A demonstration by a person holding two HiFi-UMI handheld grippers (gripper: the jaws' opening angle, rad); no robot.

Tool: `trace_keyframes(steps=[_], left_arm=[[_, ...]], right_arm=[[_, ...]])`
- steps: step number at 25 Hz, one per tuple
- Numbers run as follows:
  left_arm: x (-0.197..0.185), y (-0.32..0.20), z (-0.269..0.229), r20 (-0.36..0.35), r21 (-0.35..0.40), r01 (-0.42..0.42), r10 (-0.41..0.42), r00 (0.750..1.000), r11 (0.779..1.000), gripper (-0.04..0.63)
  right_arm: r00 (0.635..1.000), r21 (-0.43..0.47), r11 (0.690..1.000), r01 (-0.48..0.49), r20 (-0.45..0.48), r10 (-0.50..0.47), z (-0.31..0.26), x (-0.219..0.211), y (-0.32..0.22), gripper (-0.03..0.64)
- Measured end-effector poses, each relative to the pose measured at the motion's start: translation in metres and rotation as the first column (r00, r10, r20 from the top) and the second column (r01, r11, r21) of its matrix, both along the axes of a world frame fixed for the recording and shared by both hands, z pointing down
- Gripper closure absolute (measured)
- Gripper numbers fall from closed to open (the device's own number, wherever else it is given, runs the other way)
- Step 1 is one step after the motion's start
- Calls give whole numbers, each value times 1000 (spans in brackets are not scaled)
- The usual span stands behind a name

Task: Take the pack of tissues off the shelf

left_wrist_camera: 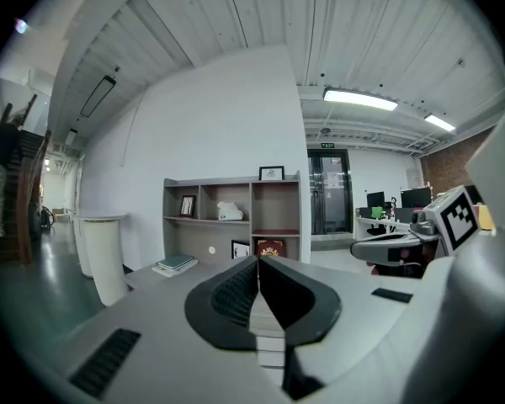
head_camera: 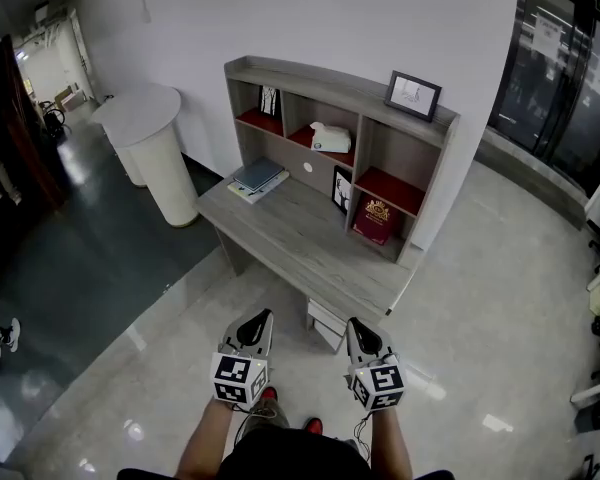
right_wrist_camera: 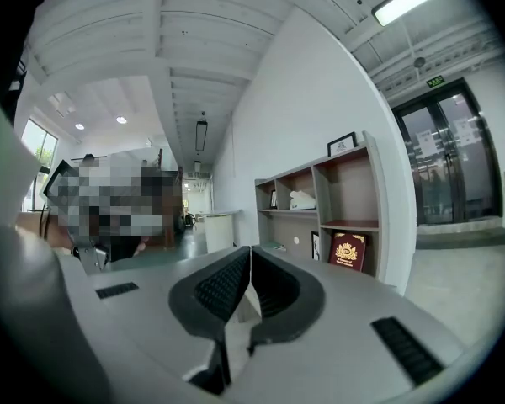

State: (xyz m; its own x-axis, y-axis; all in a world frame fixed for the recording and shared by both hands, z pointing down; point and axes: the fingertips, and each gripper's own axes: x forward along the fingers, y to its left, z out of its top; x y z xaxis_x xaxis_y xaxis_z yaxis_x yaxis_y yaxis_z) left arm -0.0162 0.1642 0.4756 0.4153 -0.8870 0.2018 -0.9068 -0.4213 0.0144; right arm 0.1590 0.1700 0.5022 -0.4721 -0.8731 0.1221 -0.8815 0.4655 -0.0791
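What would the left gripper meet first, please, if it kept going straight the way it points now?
Probably the desk top in front of the shelf; nothing nearer shows, though depth is unclear.

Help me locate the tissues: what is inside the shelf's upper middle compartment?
A white pack of tissues lies there, with nothing else visible beside it. Whatever might be behind the pack is covered by it.

Matt grey wood-grain shelf (head_camera: 332,84) and desk (head_camera: 298,240), glossy pale polished floor (head_camera: 485,293), smooth matt white wall (head_camera: 310,18)
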Motion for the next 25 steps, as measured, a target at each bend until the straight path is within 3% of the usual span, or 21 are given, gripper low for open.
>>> trace_keyframes(steps=[7, 16, 25], left_arm=[[-18, -23, 9, 4, -10, 18, -18, 1000, 1000, 583], [-45, -114, 8, -15, -1, -54, 54, 998, 999, 583], [-96, -192, 7, -29, -12, -122, 122, 992, 992, 583]], right_arm=[[1000, -9, 1000, 5, -1, -5, 9, -12, -17, 588], [997, -15, 998, -69, -48, 68, 3, -36, -89, 588], [984, -19, 985, -170, -50, 169, -3, -78, -157, 588]])
